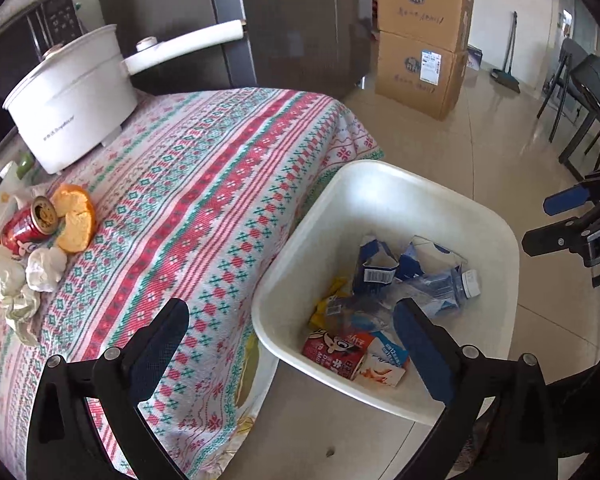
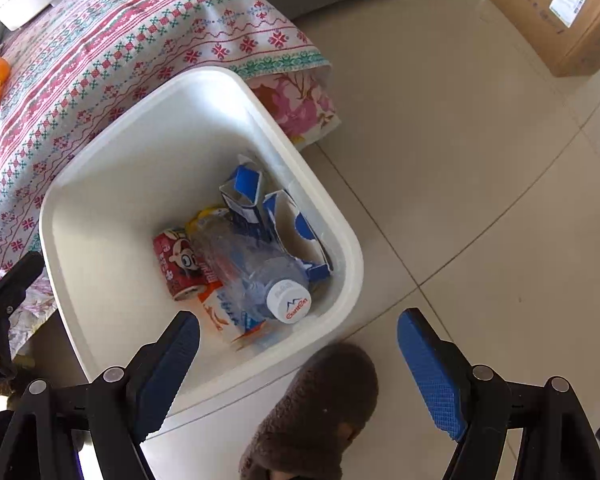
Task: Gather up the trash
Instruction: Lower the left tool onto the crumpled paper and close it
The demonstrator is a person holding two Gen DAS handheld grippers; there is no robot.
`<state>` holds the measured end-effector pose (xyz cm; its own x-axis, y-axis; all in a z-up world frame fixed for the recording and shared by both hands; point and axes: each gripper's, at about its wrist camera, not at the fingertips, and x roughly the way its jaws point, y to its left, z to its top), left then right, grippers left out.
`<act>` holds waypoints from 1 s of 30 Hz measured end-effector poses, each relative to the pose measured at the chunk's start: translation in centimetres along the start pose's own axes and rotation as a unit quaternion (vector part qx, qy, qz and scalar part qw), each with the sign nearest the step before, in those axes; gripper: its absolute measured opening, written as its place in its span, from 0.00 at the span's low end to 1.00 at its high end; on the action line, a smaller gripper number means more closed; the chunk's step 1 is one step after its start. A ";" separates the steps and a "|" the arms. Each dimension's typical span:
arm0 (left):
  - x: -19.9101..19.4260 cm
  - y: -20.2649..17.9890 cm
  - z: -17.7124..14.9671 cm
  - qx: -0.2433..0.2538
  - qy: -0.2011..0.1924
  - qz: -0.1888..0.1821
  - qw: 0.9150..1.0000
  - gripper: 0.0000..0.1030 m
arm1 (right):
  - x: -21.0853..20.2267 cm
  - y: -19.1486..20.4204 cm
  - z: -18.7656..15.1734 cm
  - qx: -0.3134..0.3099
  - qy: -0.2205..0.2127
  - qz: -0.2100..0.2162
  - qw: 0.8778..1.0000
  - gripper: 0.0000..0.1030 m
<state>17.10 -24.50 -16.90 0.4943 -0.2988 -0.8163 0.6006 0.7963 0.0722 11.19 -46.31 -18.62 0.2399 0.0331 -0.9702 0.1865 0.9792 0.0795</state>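
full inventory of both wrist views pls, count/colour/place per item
trash bin: 1, white, on the floor beside the table
plastic bottle: 1, clear with white cap, in the bin
cartons: several, blue-white and red, in the bin
tablecloth: 1, red-green pattern, over the table
soda can: 1, red, on its side at the table's left
orange peel: 1, orange, beside the can
crumpled tissues: a few, white, in front of the can
cooking pot: 1, white, far end of the table
cardboard boxes: 2, brown, stacked on the floor
slipper: 1, brown, beside the bin
left gripper: open, empty
right gripper: open, empty
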 end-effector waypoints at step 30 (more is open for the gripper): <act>-6.8 19.2 -5.5 -0.202 -0.025 0.144 0.968 1.00 | -3.4 14.0 4.2 -0.018 -0.061 0.065 0.996 0.86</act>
<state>21.80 -4.24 -13.09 0.6413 -0.0504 -0.7656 0.1423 0.9883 0.0542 17.03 -33.55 -13.28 0.3745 0.1377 -0.9169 0.1134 0.9747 0.1927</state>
